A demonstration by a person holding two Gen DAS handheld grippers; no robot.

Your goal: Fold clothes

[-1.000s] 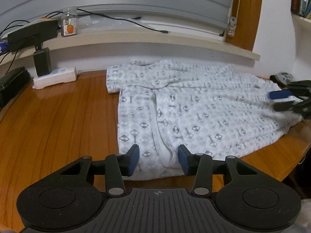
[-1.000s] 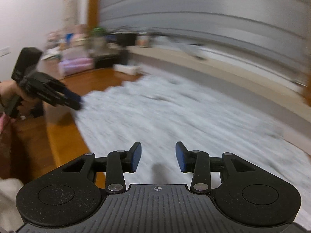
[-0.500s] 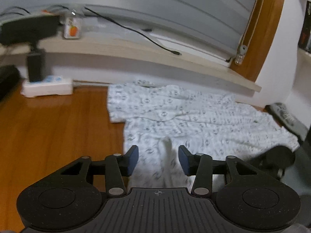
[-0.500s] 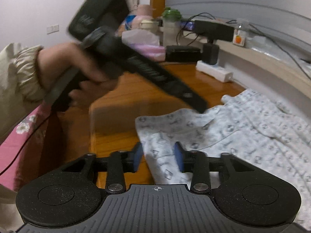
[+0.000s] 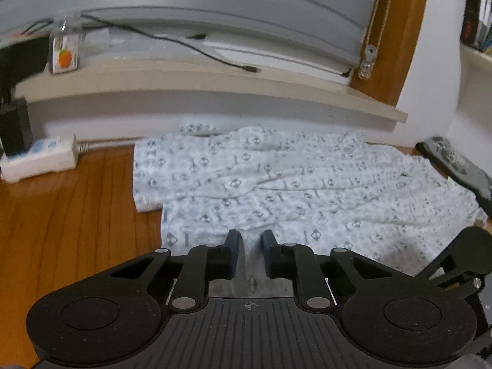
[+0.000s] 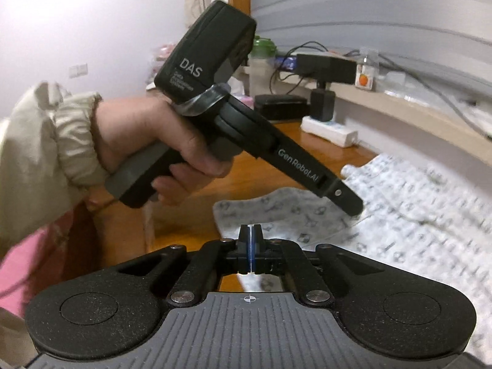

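Basically both grippers sit on the near hem of the white diamond-print cotton garment [image 5: 276, 190], which lies flat on the brown wooden table [image 5: 67, 230], long axis left to right, stretching away toward the beige window ledge [image 5: 215, 92]. Left gripper [image 5: 251, 247] has just been closing, its narrow gap holding a raised ridge of hem cloth; looks pinched. Right gripper [image 6: 251, 243] is pressed together at the hem corner, with what looks like a thin edge of cloth between the pads. Left gripper is further along the same edge, so the fold likely goes away toward the ledge
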